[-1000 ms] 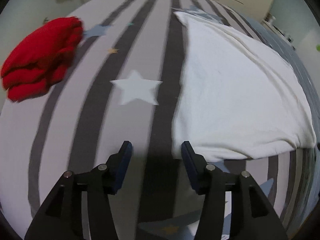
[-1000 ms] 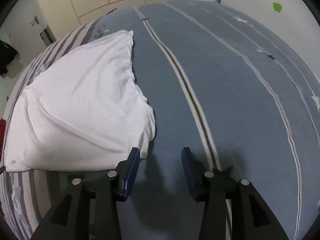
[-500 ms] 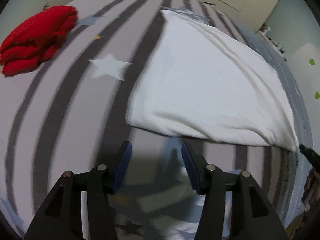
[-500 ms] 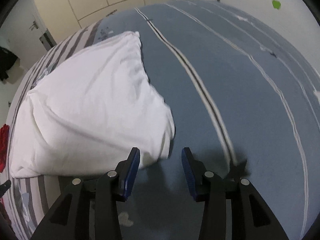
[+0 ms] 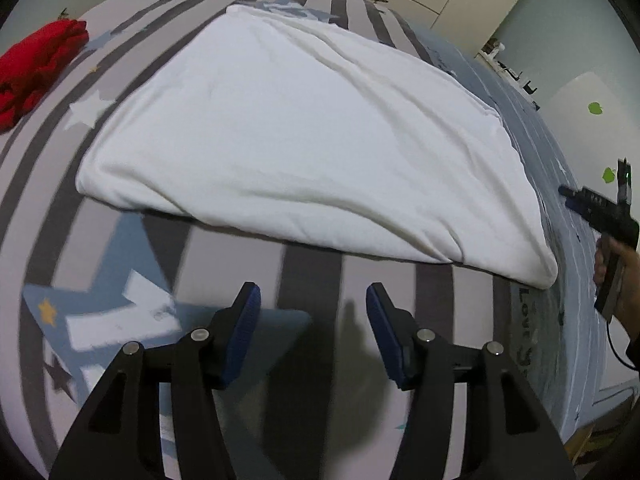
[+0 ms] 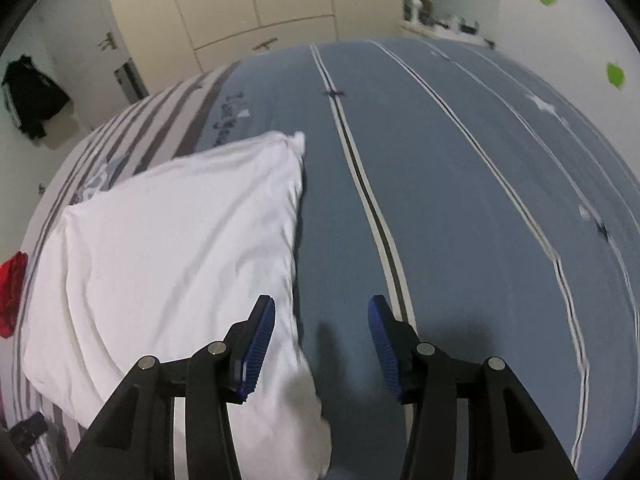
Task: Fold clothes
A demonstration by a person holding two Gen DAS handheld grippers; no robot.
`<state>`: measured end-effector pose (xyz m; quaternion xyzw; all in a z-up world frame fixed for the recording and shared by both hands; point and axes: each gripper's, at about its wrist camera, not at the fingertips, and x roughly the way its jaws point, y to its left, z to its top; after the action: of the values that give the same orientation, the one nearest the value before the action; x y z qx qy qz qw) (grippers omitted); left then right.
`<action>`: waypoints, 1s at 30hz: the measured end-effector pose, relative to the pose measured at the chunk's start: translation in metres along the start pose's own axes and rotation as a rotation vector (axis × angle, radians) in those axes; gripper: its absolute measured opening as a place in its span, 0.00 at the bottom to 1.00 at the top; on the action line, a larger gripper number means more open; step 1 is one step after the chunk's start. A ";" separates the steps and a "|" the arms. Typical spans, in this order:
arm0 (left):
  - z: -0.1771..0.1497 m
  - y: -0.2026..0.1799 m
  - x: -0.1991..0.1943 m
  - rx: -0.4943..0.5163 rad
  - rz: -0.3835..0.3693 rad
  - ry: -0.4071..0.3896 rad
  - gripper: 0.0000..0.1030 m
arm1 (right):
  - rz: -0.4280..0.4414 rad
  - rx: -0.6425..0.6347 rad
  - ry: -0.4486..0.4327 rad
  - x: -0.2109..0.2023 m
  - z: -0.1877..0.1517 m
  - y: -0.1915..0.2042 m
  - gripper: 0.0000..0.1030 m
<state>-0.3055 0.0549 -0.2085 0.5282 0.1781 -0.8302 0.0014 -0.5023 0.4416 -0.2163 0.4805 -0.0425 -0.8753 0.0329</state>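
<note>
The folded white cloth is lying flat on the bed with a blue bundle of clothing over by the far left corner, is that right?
Not quite: the bundle of clothing is red, not blue. The left wrist view shows it near the far left corner of the striped bedspread, apart from the folded white cloth, which does lie flat on the bed.

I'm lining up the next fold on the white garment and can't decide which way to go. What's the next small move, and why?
Probably lower both grippers onto the near edge of the white folded cloth garment. The left gripper hangs open over bare striped bedding short of that edge; the right gripper, jaws just opening, hovers empty above its near right corner.
</note>
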 end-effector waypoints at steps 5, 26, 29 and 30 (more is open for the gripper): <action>-0.008 -0.028 0.008 0.010 0.012 0.002 0.51 | 0.041 -0.039 -0.021 0.002 0.022 0.007 0.45; 0.008 -0.051 0.015 0.165 0.023 -0.040 0.52 | 0.218 -0.120 0.118 -0.033 -0.122 0.111 0.46; 0.010 -0.042 0.009 0.163 0.069 -0.071 0.52 | 0.229 -0.154 0.140 -0.031 -0.140 0.130 0.46; 0.013 -0.037 0.007 0.149 0.072 -0.079 0.52 | 0.233 -0.160 0.140 -0.031 -0.144 0.135 0.46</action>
<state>-0.3276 0.0874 -0.1987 0.4996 0.0965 -0.8608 -0.0011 -0.3617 0.3044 -0.2529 0.5282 -0.0256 -0.8304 0.1754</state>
